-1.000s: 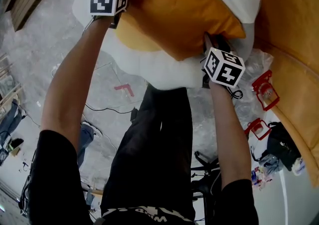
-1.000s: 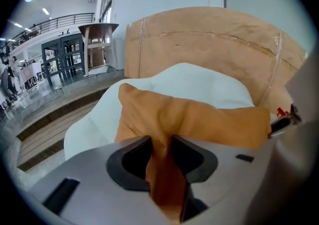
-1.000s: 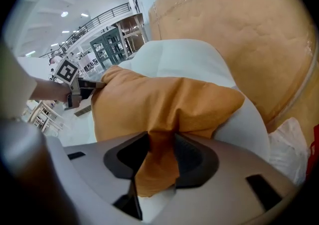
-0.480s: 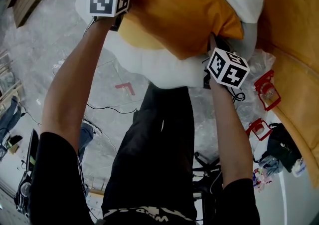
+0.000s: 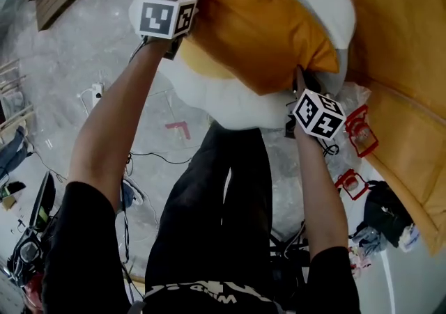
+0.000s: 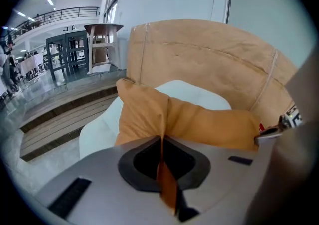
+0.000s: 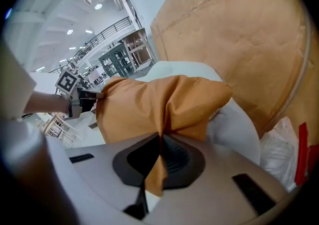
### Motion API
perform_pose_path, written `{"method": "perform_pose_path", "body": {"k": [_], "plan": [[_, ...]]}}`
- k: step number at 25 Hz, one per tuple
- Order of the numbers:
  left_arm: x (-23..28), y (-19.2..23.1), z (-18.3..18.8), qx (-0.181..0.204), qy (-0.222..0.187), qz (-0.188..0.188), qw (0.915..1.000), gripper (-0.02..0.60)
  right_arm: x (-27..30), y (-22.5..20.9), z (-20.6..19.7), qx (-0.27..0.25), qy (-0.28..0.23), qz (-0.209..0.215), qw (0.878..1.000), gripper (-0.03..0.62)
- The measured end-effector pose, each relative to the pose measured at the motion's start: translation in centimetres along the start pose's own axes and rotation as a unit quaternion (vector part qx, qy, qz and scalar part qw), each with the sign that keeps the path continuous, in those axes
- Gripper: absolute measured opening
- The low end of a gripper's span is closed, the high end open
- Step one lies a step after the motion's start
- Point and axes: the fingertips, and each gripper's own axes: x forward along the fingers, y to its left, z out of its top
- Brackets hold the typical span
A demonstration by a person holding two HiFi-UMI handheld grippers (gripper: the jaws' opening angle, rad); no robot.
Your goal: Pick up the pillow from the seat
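Note:
An orange pillow (image 5: 254, 24) lies across the white seat cushion (image 5: 230, 100) of a round chair. My left gripper (image 5: 182, 12) is shut on the pillow's left corner, and the fabric (image 6: 162, 169) runs pinched between its jaws. My right gripper (image 5: 301, 86) is shut on the pillow's right corner; orange cloth (image 7: 158, 166) is folded between its jaws. In the left gripper view the pillow (image 6: 199, 121) bulges in front of the tan chair back (image 6: 209, 67). In the right gripper view the pillow (image 7: 159, 102) stretches toward the left gripper (image 7: 94, 96).
The tan chair shell (image 5: 411, 69) curves along the right. Red-framed objects (image 5: 362, 131) and a clear plastic bag (image 5: 352, 93) lie on the floor beside it. A dark bag (image 5: 387, 212) and cables (image 5: 150, 156) lie on the grey floor. Wooden steps (image 6: 60, 119) stand at the left.
Both grippers have closed on the pillow's corners. The view has shifted, with the left gripper now a little further right and the pillow's corners gathered up.

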Motion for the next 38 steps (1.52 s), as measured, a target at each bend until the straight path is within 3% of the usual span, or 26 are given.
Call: {"method": "perform_pose_path", "body": {"k": [4, 11, 16, 22, 26, 31, 35, 38], "plan": [[-4.7, -1.3, 1.5, -0.023, -0.007, 0.001, 0.9997, 0.012, -4.3, 1.1, 2.8, -0.016, -0.014, 0.000, 1.000, 0.029], [-13.4, -3.5, 5.0, -0.020, -0.026, 0.007, 0.9994, 0.012, -11.6, 3.1, 7.3, -0.044, -0.040, 0.008, 0.998, 0.029], [-21.2, -5.6, 9.4, -0.012, -0.079, -0.007, 0.9968, 0.012, -18.1, 5.1, 13.5, -0.089, -0.083, 0.024, 0.992, 0.029], [-35.2, -7.7, 13.0, -0.007, -0.178, -0.001, 0.9840, 0.012, -29.0, 11.4, 19.9, -0.161, -0.156, 0.066, 0.972, 0.029], [-42.8, -9.6, 13.8, -0.003, -0.216, 0.010, 0.9764, 0.012, -34.9, 14.4, 23.0, -0.166, -0.195, 0.088, 0.963, 0.029], [-47.4, -13.1, 12.6, 0.009, -0.232, -0.023, 0.9723, 0.012, -39.2, 15.1, 24.2, -0.166, -0.222, 0.092, 0.956, 0.029], [-50.9, -12.3, 13.5, 0.046, -0.252, 0.008, 0.9666, 0.012, -40.4, 17.9, 25.9, -0.177, -0.235, 0.107, 0.950, 0.029], [-53.6, -13.5, 13.8, 0.056, -0.274, 0.004, 0.9601, 0.012, -43.1, 19.0, 26.2, -0.179, -0.250, 0.114, 0.945, 0.029]]}}
